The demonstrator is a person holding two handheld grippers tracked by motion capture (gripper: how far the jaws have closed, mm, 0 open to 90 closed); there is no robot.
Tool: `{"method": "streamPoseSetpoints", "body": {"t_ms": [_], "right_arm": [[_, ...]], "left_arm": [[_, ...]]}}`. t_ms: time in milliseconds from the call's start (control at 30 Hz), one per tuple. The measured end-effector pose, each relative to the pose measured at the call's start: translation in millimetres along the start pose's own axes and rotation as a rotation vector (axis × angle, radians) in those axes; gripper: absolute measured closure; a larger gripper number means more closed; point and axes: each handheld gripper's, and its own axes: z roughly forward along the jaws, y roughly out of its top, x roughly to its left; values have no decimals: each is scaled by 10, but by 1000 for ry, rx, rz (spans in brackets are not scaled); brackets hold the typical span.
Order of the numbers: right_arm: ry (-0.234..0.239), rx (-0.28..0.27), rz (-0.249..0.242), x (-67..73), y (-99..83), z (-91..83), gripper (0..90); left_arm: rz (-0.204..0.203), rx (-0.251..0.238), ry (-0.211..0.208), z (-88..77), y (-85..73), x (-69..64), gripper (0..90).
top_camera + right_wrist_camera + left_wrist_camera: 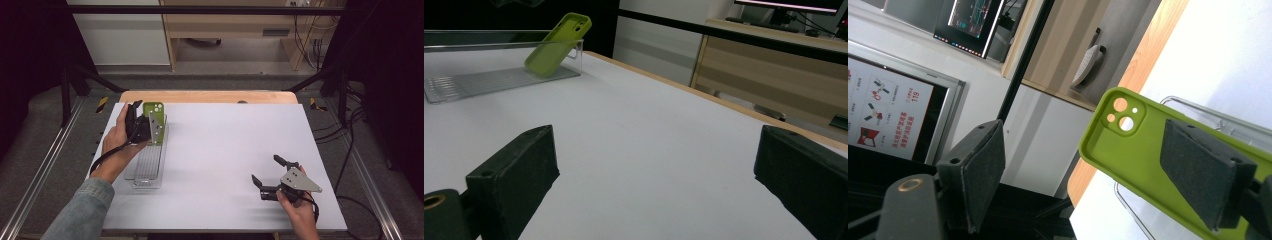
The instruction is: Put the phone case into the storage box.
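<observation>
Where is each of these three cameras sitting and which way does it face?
High view: above the near edge, looking down on the white table; both forearms and hands enter from below.
Left gripper view: rides the left gripper, facing the green phone case in the clear tray; its fingers stand apart.
Right gripper view: low on the right gripper, looking across the table.
All three share the case and tray.

My high view looks forward and down from above my side of the white table (225, 150), taking in its whole top. My left gripper view sits very close to a green phone case (1128, 150) leaning in a clear tray (1198, 112), tilted, facing the room's back. My right gripper view looks low across the table from farther off. All three share case and tray.
</observation>
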Motion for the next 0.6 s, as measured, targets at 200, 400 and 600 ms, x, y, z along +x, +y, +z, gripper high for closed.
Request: {"method": "streamPoseSetpoints", "body": {"t_ms": [200, 400, 600], "right_arm": [[-13, 3, 12, -9, 1, 5, 36], [-36, 6, 36, -13, 13, 18, 37], [-57, 20, 56, -18, 21, 33, 37]], "left_arm": [[-28, 4, -7, -76, 59, 27, 128], [-48, 16, -18, -171, 99, -2, 118], [-44, 25, -33, -183, 146, -49, 111]]}}
